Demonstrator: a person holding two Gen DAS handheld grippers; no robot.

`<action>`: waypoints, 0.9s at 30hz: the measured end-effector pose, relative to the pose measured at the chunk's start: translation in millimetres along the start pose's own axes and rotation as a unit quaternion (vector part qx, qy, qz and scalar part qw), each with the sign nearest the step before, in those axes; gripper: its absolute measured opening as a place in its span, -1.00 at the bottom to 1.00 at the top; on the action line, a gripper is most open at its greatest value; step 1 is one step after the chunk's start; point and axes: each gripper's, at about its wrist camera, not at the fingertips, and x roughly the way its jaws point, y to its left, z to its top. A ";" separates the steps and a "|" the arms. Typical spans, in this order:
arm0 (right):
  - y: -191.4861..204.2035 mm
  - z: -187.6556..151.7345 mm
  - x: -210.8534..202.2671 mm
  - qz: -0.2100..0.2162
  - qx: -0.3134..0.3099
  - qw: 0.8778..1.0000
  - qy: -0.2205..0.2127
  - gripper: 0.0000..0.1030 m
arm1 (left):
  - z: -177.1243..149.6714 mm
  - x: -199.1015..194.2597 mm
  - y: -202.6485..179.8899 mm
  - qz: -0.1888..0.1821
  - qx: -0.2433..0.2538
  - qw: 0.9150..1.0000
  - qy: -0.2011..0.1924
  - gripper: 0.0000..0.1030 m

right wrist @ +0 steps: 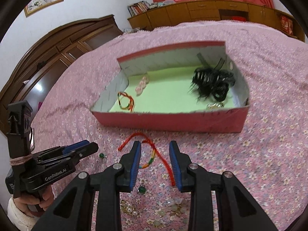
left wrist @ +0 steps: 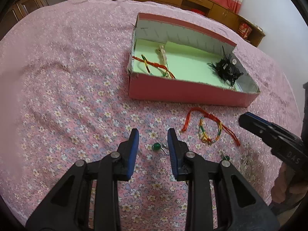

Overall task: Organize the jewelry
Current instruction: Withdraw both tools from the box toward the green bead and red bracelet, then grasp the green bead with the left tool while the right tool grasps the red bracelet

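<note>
A pink cardboard box point(left wrist: 192, 95) point(right wrist: 169, 120) with a green floor lies open on the flowered bedspread. It holds corded bracelets point(left wrist: 154, 65), a pale bead piece point(right wrist: 142, 85) and black hair clips point(left wrist: 227, 69) point(right wrist: 211, 80). My left gripper point(left wrist: 153, 133) point(right wrist: 90, 148) is open, low over a green bead earring point(left wrist: 156, 146) point(right wrist: 101, 155) that lies between its fingers. My right gripper point(right wrist: 155, 146) point(left wrist: 243, 119) is open above a red cord point(right wrist: 165, 163) point(left wrist: 194, 113) and a rainbow bracelet point(right wrist: 148, 163) point(left wrist: 210, 130) on the bed.
A second green bead point(right wrist: 141, 189) point(left wrist: 227, 157) and loose pearl and gold pieces point(right wrist: 173, 207) lie near the front of the bed. A wooden headboard point(right wrist: 57, 53) stands at the left and low cabinets point(right wrist: 202, 11) along the far wall.
</note>
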 end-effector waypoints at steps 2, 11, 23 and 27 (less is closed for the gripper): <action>1.1 -1.9 7.8 0.001 -0.002 1.000 0.010 -0.36 | -3.0 3.1 -0.5 -0.001 0.001 1.000 0.004 -0.57; 4.1 -5.7 38.3 0.004 -0.008 0.999 0.047 -0.36 | -12.0 13.7 1.4 -0.005 0.000 1.000 0.013 -0.57; 2.6 -7.6 53.8 -0.017 -0.019 0.998 0.058 -0.83 | -18.9 14.2 0.7 -0.021 0.011 1.000 0.009 -0.57; -0.3 -8.7 45.8 -0.010 -0.018 0.999 0.049 -0.89 | -20.5 13.0 -2.1 -0.023 0.014 1.000 0.004 -0.59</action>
